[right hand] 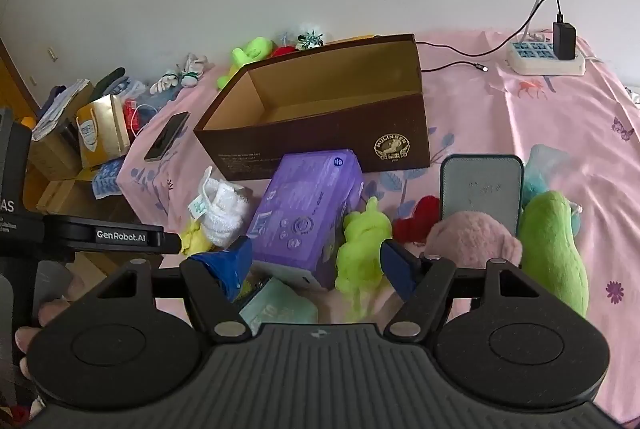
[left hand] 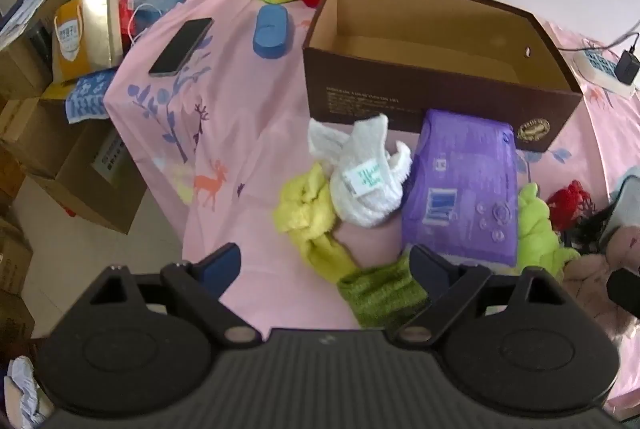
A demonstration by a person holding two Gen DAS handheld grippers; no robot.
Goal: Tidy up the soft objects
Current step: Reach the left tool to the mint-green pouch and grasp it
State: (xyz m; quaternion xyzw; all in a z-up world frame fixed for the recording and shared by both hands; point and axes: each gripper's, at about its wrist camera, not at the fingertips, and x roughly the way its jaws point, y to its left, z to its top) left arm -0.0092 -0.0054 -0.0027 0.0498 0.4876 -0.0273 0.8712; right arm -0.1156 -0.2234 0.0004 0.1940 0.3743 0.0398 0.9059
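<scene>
Both claws gape wide and hold nothing. The left gripper [left hand: 326,265] hovers over the yellow-green sock [left hand: 316,225], at 6 o'clock from the empty brown shoebox [left hand: 420,85]. The white sock bundle [left hand: 362,177] lies touching it, so a careless pinch could drag both. The right gripper [right hand: 316,261] could snag the purple pack [right hand: 304,213].

Place: I see a home bedroom.
Evidence: pink patterned bedsheet [right hand: 520,133], plush toys [right hand: 554,253], stacked cardboard boxes [left hand: 76,165] far left.
</scene>
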